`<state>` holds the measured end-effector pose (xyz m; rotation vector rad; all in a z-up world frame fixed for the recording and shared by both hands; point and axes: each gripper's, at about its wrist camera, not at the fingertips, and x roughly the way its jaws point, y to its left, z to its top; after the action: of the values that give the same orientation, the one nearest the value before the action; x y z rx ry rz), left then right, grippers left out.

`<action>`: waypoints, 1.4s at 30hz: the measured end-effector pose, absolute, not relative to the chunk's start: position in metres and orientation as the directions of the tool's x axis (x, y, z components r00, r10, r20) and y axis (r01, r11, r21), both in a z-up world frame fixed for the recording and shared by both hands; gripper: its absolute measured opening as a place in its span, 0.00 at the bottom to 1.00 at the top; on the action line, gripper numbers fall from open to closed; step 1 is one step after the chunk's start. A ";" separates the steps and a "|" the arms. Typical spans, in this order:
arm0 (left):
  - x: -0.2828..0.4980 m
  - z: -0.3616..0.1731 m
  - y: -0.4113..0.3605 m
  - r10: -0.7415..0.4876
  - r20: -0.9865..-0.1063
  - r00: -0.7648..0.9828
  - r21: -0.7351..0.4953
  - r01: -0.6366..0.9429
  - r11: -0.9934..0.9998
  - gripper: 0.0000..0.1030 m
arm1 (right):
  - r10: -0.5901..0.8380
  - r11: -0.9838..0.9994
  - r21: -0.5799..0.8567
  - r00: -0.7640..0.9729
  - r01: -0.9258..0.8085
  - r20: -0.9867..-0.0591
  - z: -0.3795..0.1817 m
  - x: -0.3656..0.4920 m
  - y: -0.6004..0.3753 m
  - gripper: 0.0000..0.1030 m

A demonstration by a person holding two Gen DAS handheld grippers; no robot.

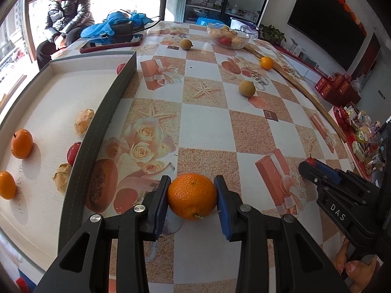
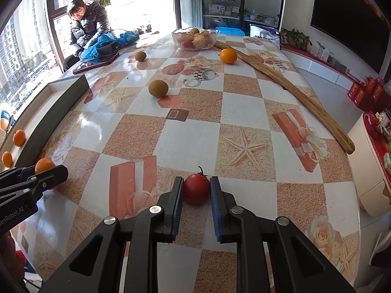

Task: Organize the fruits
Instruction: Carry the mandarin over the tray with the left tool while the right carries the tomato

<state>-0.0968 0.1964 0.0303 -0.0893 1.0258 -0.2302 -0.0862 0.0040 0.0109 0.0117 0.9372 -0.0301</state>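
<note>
On the table (image 1: 200,127), a box (image 1: 48,92) with 2 oranges (image 1: 21,143) lies left; a bowl (image 1: 228,39) sits far behind.

Oranges outside the bowl come to four: one orange (image 1: 191,195) between fingers, a second orange (image 1: 21,143) and a third orange (image 1: 6,185) in the box (image 1: 110,97), and a fourth orange (image 1: 266,63) near the right edge of the counter (image 1: 202,127).

Small red fruits are three: one red fruit (image 2: 196,188) between fingers and two boxed red fruits (image 1: 73,152) (image 1: 120,68).

Two papery-husked fruits (image 1: 83,120) (image 1: 62,178) lie in the box.

Two brown-green fruits (image 1: 186,44) (image 1: 246,88) sit loose on the counter.

There is one box, one glass bowl (image 1: 212,28) whose piled fruit cannot be counted, one phone (image 1: 112,44) and one wooden strip (image 2: 293,92).
</note>
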 end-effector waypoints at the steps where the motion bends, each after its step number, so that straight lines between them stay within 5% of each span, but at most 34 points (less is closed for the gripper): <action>1: -0.097 0.033 0.197 -0.231 -0.834 0.500 -0.179 0.150 0.972 0.38 | -0.005 0.999 0.015 0.576 0.030 -0.817 0.012 -0.085 0.003 0.22; 21: -0.057 0.092 0.315 -0.078 -0.821 0.566 -0.104 -0.013 0.995 0.38 | 0.288 0.957 0.237 0.442 -0.168 -0.850 0.064 -0.017 0.104 0.22; 42: -0.041 0.053 0.344 0.069 -0.851 0.520 0.024 -0.094 0.995 0.38 | 0.380 0.910 0.292 0.311 -0.295 -0.871 0.044 0.043 0.217 0.22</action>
<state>-0.0415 0.3436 0.0534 -0.0266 1.0192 0.0979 0.0427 0.2175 0.0439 0.0827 1.1735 0.4464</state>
